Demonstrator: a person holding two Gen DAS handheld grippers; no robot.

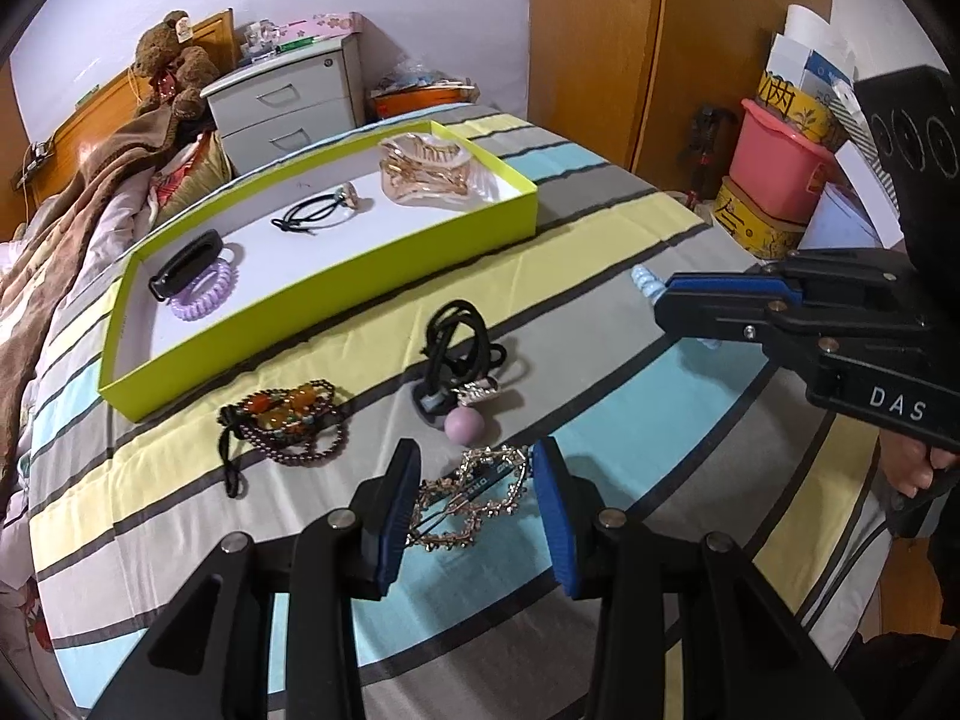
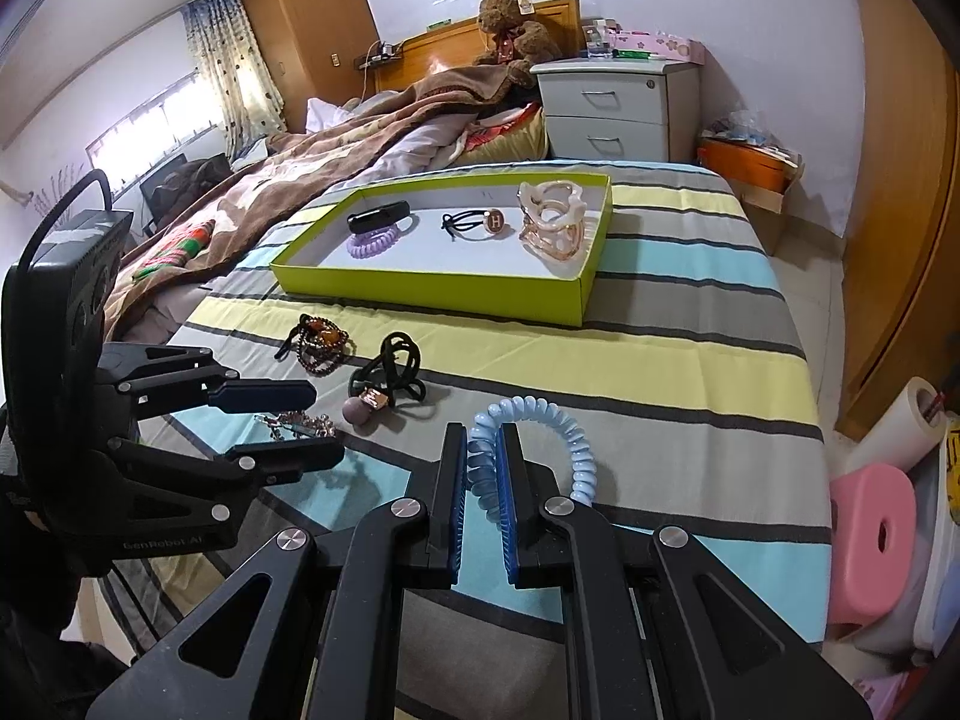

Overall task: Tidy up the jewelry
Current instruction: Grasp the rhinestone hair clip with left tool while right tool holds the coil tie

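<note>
A lime-green tray (image 1: 336, 294) (image 2: 432, 294) lies on the striped bed. It holds a purple coil tie (image 1: 201, 294), a black clip (image 1: 183, 264), a black hair tie with a charm (image 1: 318, 213) and a clear claw clip (image 1: 426, 165). My left gripper (image 1: 474, 474) is open around a gold rhinestone hair clip (image 1: 474, 498) on the bed. My right gripper (image 2: 483, 456) is shut on a light-blue coil hair tie (image 2: 540, 420). A beaded bracelet pile (image 1: 288, 420) and black ties with a mauve ball (image 1: 462, 360) lie between gripper and tray.
A grey nightstand (image 2: 612, 108) and a teddy bear (image 2: 510, 18) stand beyond the tray. A brown blanket (image 2: 270, 180) covers the bed's left. A pink bin (image 1: 780, 162) and pink stool (image 2: 876, 516) stand off the right edge.
</note>
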